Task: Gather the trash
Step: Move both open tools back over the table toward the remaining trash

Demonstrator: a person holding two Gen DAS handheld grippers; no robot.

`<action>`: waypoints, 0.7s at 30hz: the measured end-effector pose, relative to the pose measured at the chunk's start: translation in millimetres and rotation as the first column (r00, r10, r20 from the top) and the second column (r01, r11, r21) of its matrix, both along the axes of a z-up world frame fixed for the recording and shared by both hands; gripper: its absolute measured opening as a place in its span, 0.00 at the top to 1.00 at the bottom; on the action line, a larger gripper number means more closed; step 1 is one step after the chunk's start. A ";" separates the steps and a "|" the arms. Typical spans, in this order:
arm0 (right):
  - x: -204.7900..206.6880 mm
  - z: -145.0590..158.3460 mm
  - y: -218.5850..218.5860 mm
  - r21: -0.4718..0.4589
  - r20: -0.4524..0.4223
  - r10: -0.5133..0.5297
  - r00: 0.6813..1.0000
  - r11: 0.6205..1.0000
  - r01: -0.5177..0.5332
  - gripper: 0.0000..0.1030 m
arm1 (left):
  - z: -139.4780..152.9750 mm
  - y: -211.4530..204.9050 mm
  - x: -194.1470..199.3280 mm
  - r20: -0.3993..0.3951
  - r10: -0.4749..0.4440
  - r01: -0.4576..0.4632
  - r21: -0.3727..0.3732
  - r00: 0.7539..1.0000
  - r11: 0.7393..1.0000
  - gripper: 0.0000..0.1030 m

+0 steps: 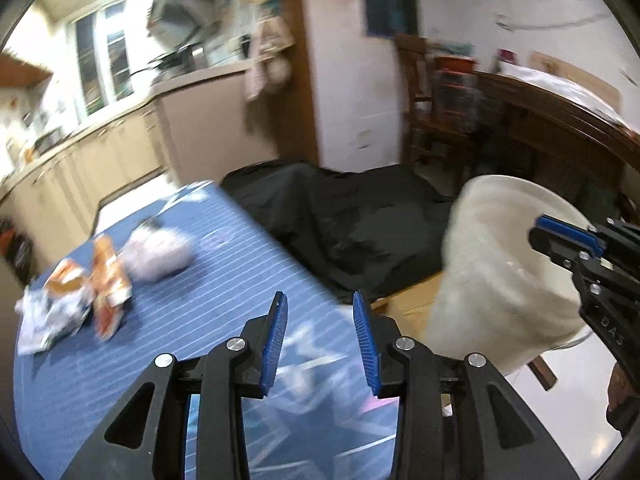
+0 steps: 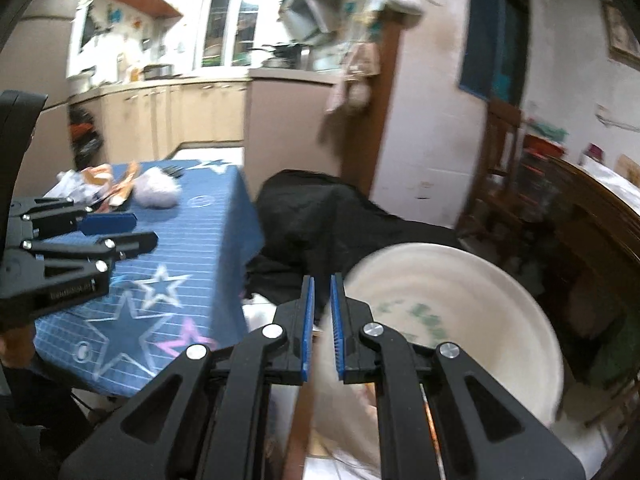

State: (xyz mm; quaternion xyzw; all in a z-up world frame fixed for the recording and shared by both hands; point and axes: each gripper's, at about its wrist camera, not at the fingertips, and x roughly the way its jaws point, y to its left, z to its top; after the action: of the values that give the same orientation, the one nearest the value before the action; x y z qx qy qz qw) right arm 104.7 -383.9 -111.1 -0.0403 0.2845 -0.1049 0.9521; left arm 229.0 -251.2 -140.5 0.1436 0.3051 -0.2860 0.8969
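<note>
Right gripper (image 2: 321, 328) clamps rim of white bucket (image 2: 460, 320), lower right. Left gripper (image 1: 320, 340) spread, empty. Wrappers (image 1: 80, 300) lie mid-left on blue tablecloth (image 1: 224, 264): likely light, crinkly; pinch crumpled edge.

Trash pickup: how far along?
Nothing collected yet. In hand: the right gripper is clamped on the rim of the white plastic bucket; the left gripper is open and empty. Left: orange snack wrappers and white crumpled tissue on the blue star-patterned tablecloth.
</note>
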 end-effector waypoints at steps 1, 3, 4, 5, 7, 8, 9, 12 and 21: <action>3.6 -0.5 4.1 -0.001 -0.005 0.014 1.000 1.000 -0.014 0.92 | -1.6 17.2 6.8 -0.008 0.039 -0.039 -0.006 0.999 0.999 0.65; 17.6 -3.5 22.4 -0.005 -0.022 0.063 0.998 0.998 -0.063 0.92 | -5.0 45.0 18.8 -0.025 0.101 -0.102 -0.014 0.995 0.995 0.65; 20.2 -4.1 28.8 -0.006 -0.027 0.079 0.996 0.997 -0.079 0.92 | -7.7 65.6 27.1 -0.034 0.149 -0.149 -0.015 0.988 0.989 0.65; 26.8 -5.4 38.6 -0.007 -0.035 0.105 0.994 0.994 -0.105 0.92 | -9.8 83.1 33.6 -0.040 0.187 -0.188 -0.016 0.982 0.982 0.65; 39.1 -8.3 57.6 -0.002 -0.048 0.156 0.987 0.988 -0.156 0.92 | -12.8 116.3 45.1 -0.059 0.253 -0.255 -0.021 0.966 0.967 0.65; 43.0 -9.6 62.9 0.004 -0.053 0.175 0.983 0.985 -0.175 0.92 | -14.4 134.8 52.3 -0.076 0.282 -0.285 -0.026 0.956 0.958 0.65; 50.5 -10.1 69.3 0.012 -0.059 0.198 0.978 0.980 -0.198 0.92 | -15.1 147.5 57.7 -0.088 0.301 -0.305 -0.030 0.950 0.952 0.65; 85.7 -5.5 92.9 0.071 -0.072 0.293 0.954 0.955 -0.288 0.92 | -7.3 189.1 87.1 -0.103 0.363 -0.367 -0.030 0.926 0.930 0.65; 320.7 11.9 145.7 0.294 -0.171 0.404 0.899 0.891 -0.345 0.92 | 39.2 261.6 280.0 -0.128 0.497 -0.504 -0.023 0.858 0.864 0.55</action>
State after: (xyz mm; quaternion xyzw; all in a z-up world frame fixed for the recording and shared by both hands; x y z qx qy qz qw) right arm 425.3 -238.1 -99.1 0.0170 0.3893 0.1246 0.9125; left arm 509.0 10.4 -101.3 0.0175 0.3762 -0.0596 0.9245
